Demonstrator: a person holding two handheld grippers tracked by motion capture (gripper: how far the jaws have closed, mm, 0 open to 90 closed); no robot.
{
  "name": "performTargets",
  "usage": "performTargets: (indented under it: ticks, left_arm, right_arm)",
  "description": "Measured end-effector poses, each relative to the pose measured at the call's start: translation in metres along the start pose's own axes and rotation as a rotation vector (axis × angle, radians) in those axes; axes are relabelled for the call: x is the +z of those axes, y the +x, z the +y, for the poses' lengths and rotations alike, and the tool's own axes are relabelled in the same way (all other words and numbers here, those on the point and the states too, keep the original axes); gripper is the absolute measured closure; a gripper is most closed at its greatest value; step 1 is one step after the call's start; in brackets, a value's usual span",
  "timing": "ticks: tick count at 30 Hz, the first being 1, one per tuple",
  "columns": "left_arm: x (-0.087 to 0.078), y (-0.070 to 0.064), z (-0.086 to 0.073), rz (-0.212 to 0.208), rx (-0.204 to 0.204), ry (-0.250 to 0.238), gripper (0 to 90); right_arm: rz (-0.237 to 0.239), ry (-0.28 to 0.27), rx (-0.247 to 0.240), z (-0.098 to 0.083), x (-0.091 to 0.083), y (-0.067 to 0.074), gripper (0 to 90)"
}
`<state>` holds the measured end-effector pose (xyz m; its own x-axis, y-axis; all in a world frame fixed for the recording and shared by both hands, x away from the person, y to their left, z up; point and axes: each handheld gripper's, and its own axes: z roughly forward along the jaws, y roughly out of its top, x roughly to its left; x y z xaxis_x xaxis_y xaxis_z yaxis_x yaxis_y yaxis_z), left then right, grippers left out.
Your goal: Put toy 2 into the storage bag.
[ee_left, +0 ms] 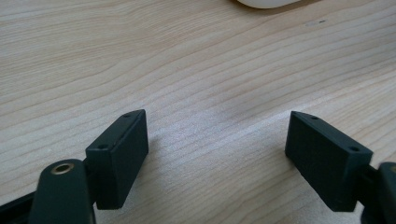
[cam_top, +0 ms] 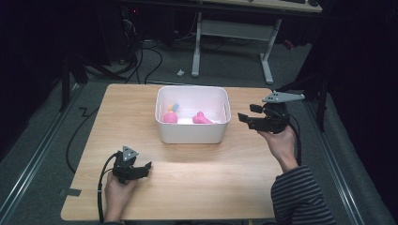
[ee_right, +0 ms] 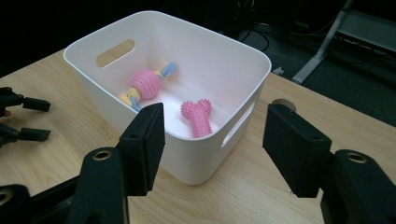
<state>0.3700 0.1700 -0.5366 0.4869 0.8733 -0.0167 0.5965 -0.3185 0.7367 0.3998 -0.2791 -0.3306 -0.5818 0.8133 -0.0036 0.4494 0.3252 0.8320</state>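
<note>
In the high view the near wall of the white bin (cam_top: 192, 133) hides the lower parts of the pink bone toy (cam_top: 202, 118) and the pink ball toy (cam_top: 171, 116) lying inside it; at that size the ball toy's spikes and its yellow and blue ends are too small to make out. In the left gripper view the bin (ee_left: 268, 3) is cut off by the top edge, leaving a pale sliver. In the right gripper view the bin's near rim covers the bone toy's (ee_right: 198, 116) lower end, and the left gripper (ee_right: 18, 119), beyond the bin, is cut by the left edge. The room behind the bin is too dark to read.
</note>
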Motion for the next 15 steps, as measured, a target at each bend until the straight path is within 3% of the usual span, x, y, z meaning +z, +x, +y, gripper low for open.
performTargets:
  ticks: [7,15]
  left_arm:
    - [0.0,0.0,0.0,0.0,0.0,0.0,21.7]
    - [0.0,0.0,0.0,0.0,0.0,0.0,21.7]
  right_arm:
    - [-0.013,-0.015,0.015,-0.009,-0.015,-0.008,39.1]
    - [-0.012,-0.036,0.025,-0.017,-0.027,-0.007,39.1]
